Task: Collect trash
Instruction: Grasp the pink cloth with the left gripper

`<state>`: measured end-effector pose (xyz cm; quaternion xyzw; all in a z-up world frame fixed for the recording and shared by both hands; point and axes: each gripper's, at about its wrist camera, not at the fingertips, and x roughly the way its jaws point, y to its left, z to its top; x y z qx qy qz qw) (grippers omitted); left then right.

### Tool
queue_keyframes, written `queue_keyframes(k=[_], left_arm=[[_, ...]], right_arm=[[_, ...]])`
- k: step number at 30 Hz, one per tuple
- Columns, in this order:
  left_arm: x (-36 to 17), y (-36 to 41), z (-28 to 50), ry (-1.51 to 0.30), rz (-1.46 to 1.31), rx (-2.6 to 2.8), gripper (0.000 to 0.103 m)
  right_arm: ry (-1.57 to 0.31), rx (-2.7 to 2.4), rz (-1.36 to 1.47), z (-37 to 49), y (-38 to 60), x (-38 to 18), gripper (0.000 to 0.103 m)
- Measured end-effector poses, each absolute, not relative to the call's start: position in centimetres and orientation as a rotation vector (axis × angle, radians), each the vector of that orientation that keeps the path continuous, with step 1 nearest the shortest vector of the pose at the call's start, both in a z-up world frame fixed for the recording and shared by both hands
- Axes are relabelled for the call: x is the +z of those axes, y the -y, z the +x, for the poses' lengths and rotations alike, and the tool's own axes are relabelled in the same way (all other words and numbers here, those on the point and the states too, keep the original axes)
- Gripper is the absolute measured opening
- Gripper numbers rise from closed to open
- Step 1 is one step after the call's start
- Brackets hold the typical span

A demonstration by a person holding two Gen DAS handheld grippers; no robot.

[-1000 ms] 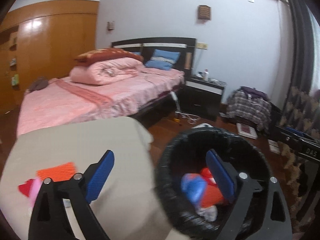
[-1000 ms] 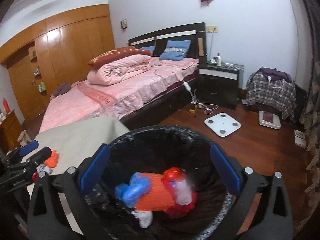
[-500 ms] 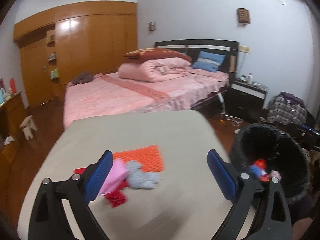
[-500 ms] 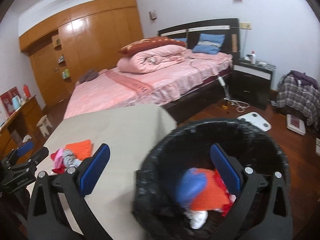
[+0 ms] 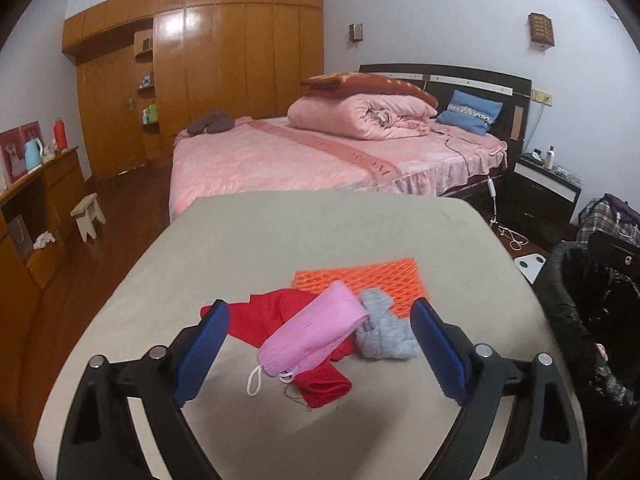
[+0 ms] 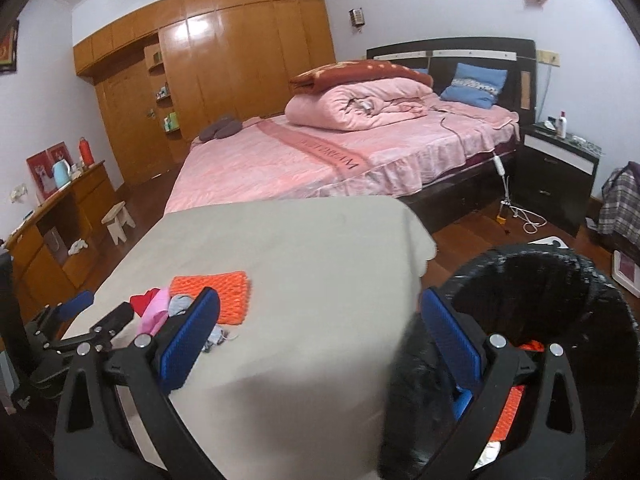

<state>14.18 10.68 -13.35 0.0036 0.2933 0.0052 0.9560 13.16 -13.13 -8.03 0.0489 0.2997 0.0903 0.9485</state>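
A pile of trash lies on the beige table (image 5: 304,240): a pink mask (image 5: 316,332), a red cloth (image 5: 280,316), a grey crumpled piece (image 5: 382,328) and an orange foam net (image 5: 368,280). My left gripper (image 5: 320,350) is open and empty, its jaws on either side of the pink mask, just short of the pile. My right gripper (image 6: 320,338) is open and empty over the table's right edge. The black-lined trash bin (image 6: 560,280) stands right of the table with orange and blue trash inside. The pile (image 6: 192,304) and the left gripper (image 6: 80,328) also show in the right wrist view.
A pink bed (image 5: 320,152) stands behind the table, a dark nightstand (image 5: 540,192) to its right. A wooden wardrobe (image 5: 224,72) covers the far wall. A desk (image 5: 36,200) and small stool (image 5: 88,216) stand at left. A white scale (image 5: 530,262) lies on the floor.
Both grippers have swung left, away from the bin toward the table. The left gripper now faces the trash pile; the right one has left the bin's mouth. Both stay open.
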Motion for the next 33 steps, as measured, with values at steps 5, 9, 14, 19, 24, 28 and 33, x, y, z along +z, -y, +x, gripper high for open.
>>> queue_keyframes(k=[5, 9, 14, 19, 24, 28, 33], left_arm=[[-15.1, -10.6, 15.7, -0.628, 0.005, 0.019, 0.086], [-16.4, -10.6, 16.9, -0.661, 0.001, 0.021, 0.083], [-17.3, -10.5, 17.7, -0.688, 0.0, 0.011, 0.076], [-17.3, -10.5, 18.2, -0.688, -0.012, -0.013, 0.059], [-17.3, -10.7, 18.3, -0.692, -0.033, -0.052, 0.032], [-16.8, -10.8, 18.0, -0.688, -0.039, -0.063, 0.021], [-15.5, -11.7, 16.8, -0.657, -0.07, -0.06, 0.013]], right_arm=[[-0.637, 0.184, 0.082, 14.3, 11.9, -9.5, 0.098], [-0.657, 0.179, 0.07, 14.8, 11.4, -10.5, 0.098], [-0.673, 0.175, 0.063, 15.2, 11.4, -11.4, 0.098], [-0.684, 0.179, 0.057, 15.1, 11.1, -12.0, 0.098], [-0.684, 0.183, 0.043, 14.9, 10.8, -12.1, 0.098], [-0.684, 0.186, 0.043, 14.8, 10.7, -12.1, 0.098], [-0.68, 0.202, 0.039, 14.6, 9.9, -11.9, 0.098]])
